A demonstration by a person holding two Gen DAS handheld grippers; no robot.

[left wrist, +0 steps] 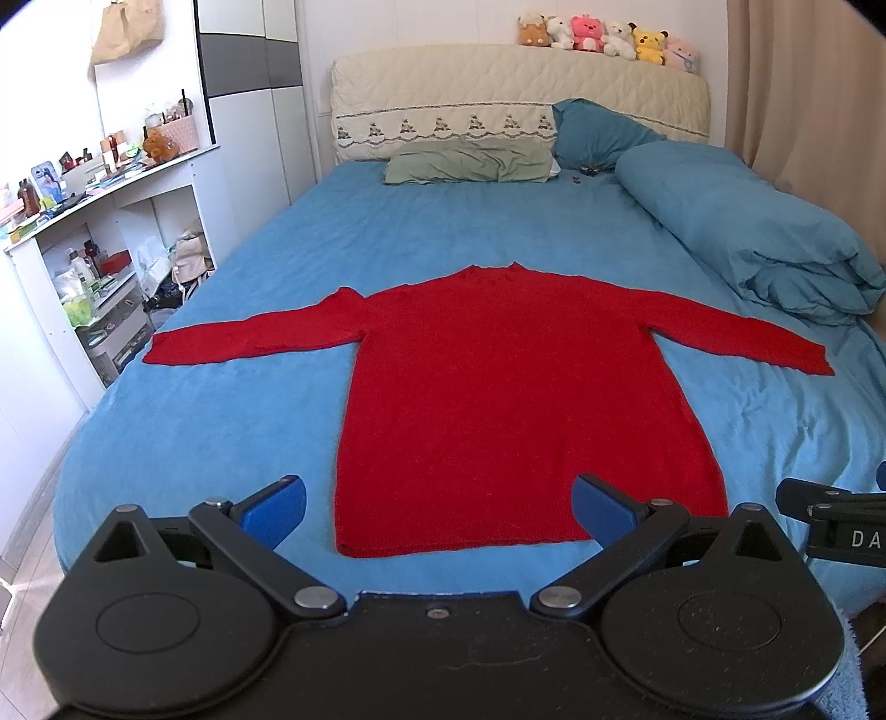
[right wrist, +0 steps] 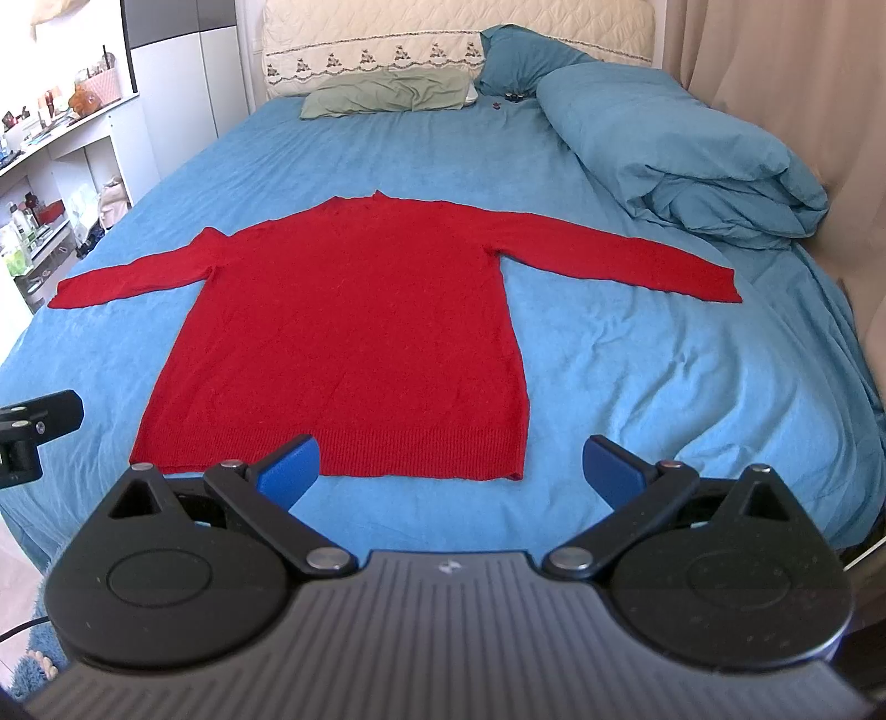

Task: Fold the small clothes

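A red knit sweater [left wrist: 498,399] lies flat on the blue bed sheet [left wrist: 221,443], both sleeves spread out, hem toward me. It also shows in the right wrist view [right wrist: 354,321]. My left gripper [left wrist: 440,512] is open and empty, held just in front of the hem's left half. My right gripper [right wrist: 451,468] is open and empty, in front of the hem's right corner. Part of the right gripper [left wrist: 830,520] shows at the right edge of the left wrist view, and the left gripper [right wrist: 33,432] at the left edge of the right wrist view.
A rolled blue duvet [left wrist: 747,227] lies along the bed's right side. A green pillow [left wrist: 470,160] and a blue pillow [left wrist: 598,133] lie at the headboard, with plush toys [left wrist: 603,36] on top. A white cluttered shelf unit [left wrist: 99,249] stands left of the bed.
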